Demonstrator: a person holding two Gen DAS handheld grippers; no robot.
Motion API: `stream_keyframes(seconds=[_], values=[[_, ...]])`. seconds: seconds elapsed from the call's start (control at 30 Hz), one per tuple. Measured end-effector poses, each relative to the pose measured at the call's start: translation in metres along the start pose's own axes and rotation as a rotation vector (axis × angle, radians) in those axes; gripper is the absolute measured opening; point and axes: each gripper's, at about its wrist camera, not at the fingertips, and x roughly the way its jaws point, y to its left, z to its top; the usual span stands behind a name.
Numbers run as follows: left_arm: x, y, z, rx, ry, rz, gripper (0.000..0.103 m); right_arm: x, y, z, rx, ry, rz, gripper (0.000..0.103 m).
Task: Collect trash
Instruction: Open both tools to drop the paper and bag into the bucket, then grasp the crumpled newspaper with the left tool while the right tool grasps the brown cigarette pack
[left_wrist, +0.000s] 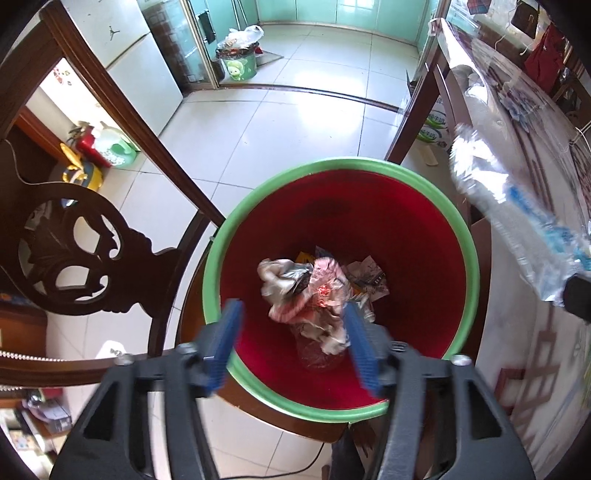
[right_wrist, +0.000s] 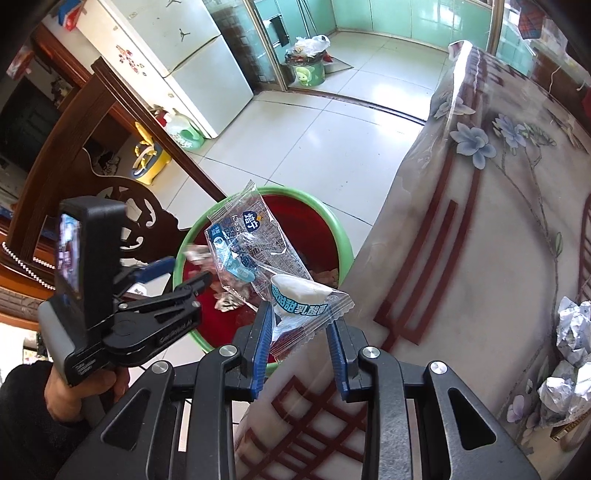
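Hovering over bin: left tool apart, empty; right tool apart, wrapper loose between.

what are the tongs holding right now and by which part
Left tongs: open, holding nothing. Right tongs: look open around the clear snack wrapper's lower end; a firm hold cannot be told.
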Motion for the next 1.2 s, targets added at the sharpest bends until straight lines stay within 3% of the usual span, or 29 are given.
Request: stream_keyframes(seconds=[0.13, 0.23, 0.37, 0.4, 0.6, 0.83, 1.0, 1.2], values=[[-0.014, 0.005, -0.003, -0.007, -0.034, 0.01, 0.079, 0.013, 0.004, 0.002, 0.003, 0.013, 0.015, 0.03], [-0.023, 0.011, -0.006, -0.028, -0.047, 0.021, 0.079, 0.015, 0.008, 0.002, -0.006, -0.003, 0.006, 0.036], [-0.037, 0.015, -0.01, -0.035, -0.087, 0.046, 0.082, 0.006, 0.013, 0.002, -0.033, -0.052, -0.006, 0.06], [-0.041, 0.015, -0.011, -0.04, -0.096, 0.046, 0.082, 0.003, 0.014, 0.002, -0.04, -0.062, -0.007, 0.062], [-0.07, 0.011, -0.015, -0.037, -0.155, 0.064, 0.082, -0.008, 0.019, -0.004, -0.059, -0.068, 0.01, 0.062], [-0.11, -0.009, -0.02, 0.012, -0.237, 0.072, 0.083, -0.04, -0.004, -0.026, -0.005, -0.117, 0.033, 0.062], [-0.13, -0.034, -0.02, 0.057, -0.283, 0.048, 0.084, -0.072, -0.029, -0.047, 0.026, -0.181, -0.025, 0.062], [-0.134, -0.069, -0.024, 0.117, -0.291, 0.004, 0.085, -0.109, -0.091, -0.093, 0.141, -0.223, -0.13, 0.062]])
